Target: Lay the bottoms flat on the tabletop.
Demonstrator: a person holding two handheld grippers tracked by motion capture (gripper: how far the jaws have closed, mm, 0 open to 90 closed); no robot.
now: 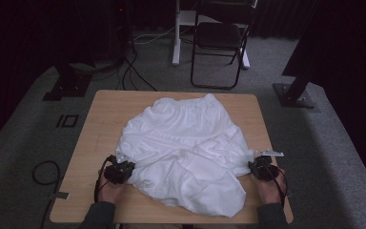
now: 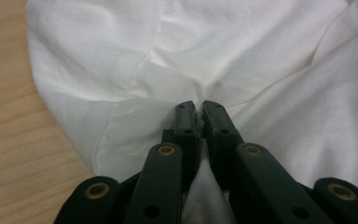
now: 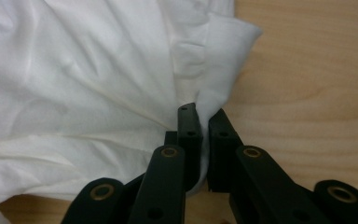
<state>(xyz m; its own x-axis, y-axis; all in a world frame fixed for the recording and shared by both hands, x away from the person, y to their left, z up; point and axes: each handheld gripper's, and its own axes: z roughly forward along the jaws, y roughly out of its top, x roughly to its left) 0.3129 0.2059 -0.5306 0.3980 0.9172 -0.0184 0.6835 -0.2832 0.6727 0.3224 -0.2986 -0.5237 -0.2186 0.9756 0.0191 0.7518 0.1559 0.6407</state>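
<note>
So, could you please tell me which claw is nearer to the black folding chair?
Right. The right claw grips the crumpled white cloth diagonally below the black folding chair; the left claw is farther.

A light wooden table (image 1: 105, 114) with rounded corners stands on grey carpet (image 1: 324, 143). Beyond its far edge, a black folding chair (image 1: 218, 36) sits beside a white stand leg (image 1: 176, 33). Dark cables (image 1: 133, 71) trail over the floor past the table's far left corner, and another cable loops (image 1: 45, 172) on the carpet at the left (near a small black square frame (image 1: 67, 120)). Black metal base plates (image 1: 293, 95) flank the scene against dark curtains.
</note>
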